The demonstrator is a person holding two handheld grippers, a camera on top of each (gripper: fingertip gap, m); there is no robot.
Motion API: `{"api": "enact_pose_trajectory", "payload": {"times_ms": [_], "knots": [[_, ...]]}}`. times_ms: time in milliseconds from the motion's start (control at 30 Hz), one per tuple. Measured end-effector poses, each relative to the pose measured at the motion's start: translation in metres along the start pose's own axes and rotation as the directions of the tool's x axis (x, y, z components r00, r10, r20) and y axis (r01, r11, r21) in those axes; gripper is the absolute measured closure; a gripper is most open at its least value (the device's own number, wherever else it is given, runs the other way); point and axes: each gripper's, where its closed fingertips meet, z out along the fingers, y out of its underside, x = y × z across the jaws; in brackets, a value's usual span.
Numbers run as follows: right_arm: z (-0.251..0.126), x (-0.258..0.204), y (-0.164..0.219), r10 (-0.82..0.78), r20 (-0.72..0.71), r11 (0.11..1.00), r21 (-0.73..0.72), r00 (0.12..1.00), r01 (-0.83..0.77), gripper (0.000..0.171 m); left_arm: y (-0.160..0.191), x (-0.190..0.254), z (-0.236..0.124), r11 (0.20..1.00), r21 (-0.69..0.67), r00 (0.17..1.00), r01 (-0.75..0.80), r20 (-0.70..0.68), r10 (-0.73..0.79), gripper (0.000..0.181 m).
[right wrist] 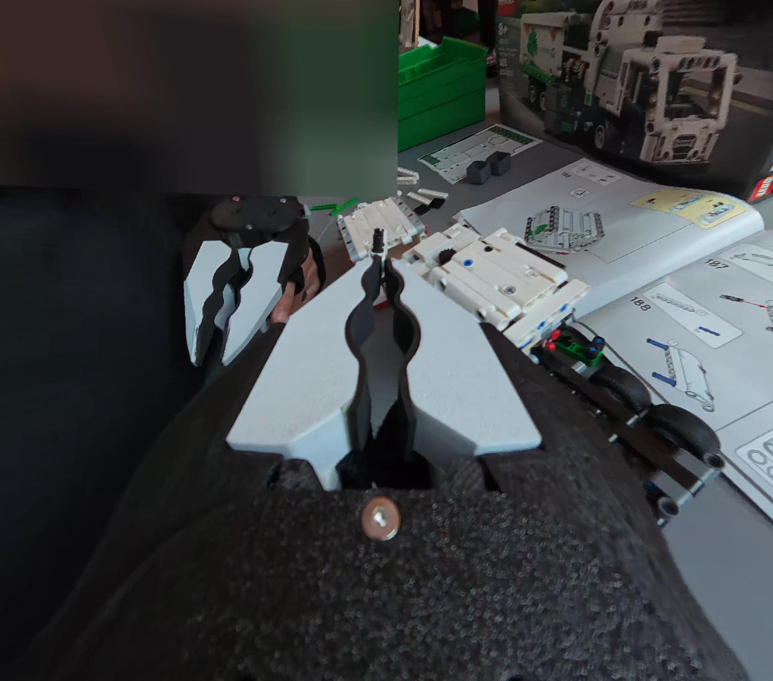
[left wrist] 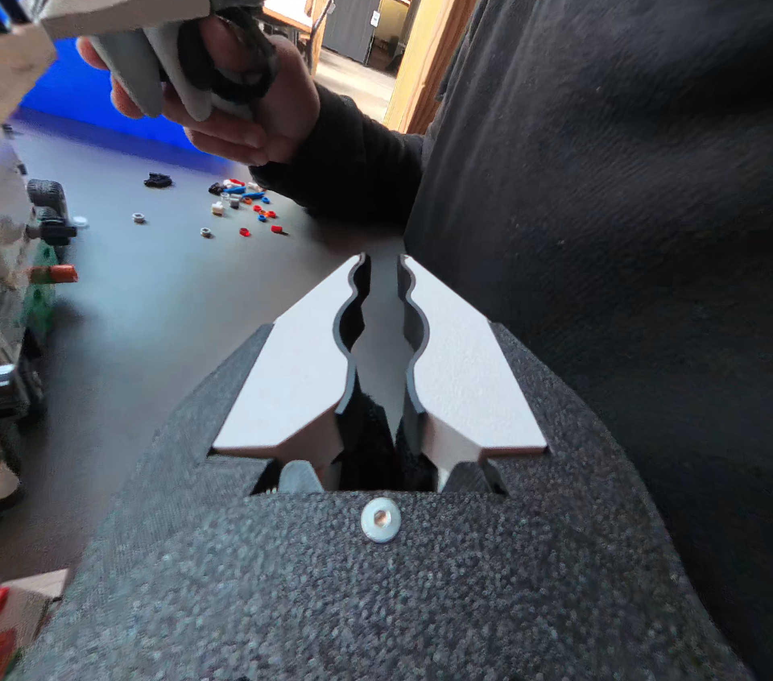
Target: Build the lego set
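Pinching small black pin (right wrist: 378, 240) at tips, right gripper (right wrist: 382, 263) holds it upright, long axis vertical. White truck build (right wrist: 493, 280) lies just right, nearer this arm. Left gripper (left wrist: 385, 259) slightly spread, empty, aimed at dark clothing.

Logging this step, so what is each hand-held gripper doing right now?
Left hand-held gripper: open, empty, pointing at the dark clothing.
Right hand-held gripper: closed on a small black pin.
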Motion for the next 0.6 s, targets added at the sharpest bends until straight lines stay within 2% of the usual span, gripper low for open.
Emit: {"api": "enact_pose_trajectory", "payload": {"times_ms": [200,333,467,533,600], "knots": [[0.013,-0.035,0.030,-0.041,0.134,0.978,-0.197,0.990,0.067,0.171,0.008,0.010,0.009,0.983,-0.051,0.983,-0.175,0.044,0.177,0.169],[0.020,-0.046,0.054,-0.075,0.174,0.943,-0.307,0.982,0.126,0.171,0.008,0.016,0.012,0.966,-0.057,0.965,-0.252,0.064,0.255,0.165],[0.021,-0.056,0.080,-0.069,0.238,0.893,-0.419,0.969,0.166,0.171,-0.030,0.023,-0.004,0.946,-0.047,0.939,-0.320,0.118,0.324,0.160],[0.020,-0.056,0.088,-0.073,0.250,0.876,-0.447,0.965,0.182,0.171,-0.042,0.013,-0.030,0.930,-0.193,0.927,-0.312,0.153,0.343,0.153],[0.022,-0.054,0.086,-0.085,0.241,0.880,-0.436,0.967,0.186,0.171,-0.042,-0.019,-0.068,0.889,-0.401,0.896,-0.221,0.277,0.347,0.118]]}}
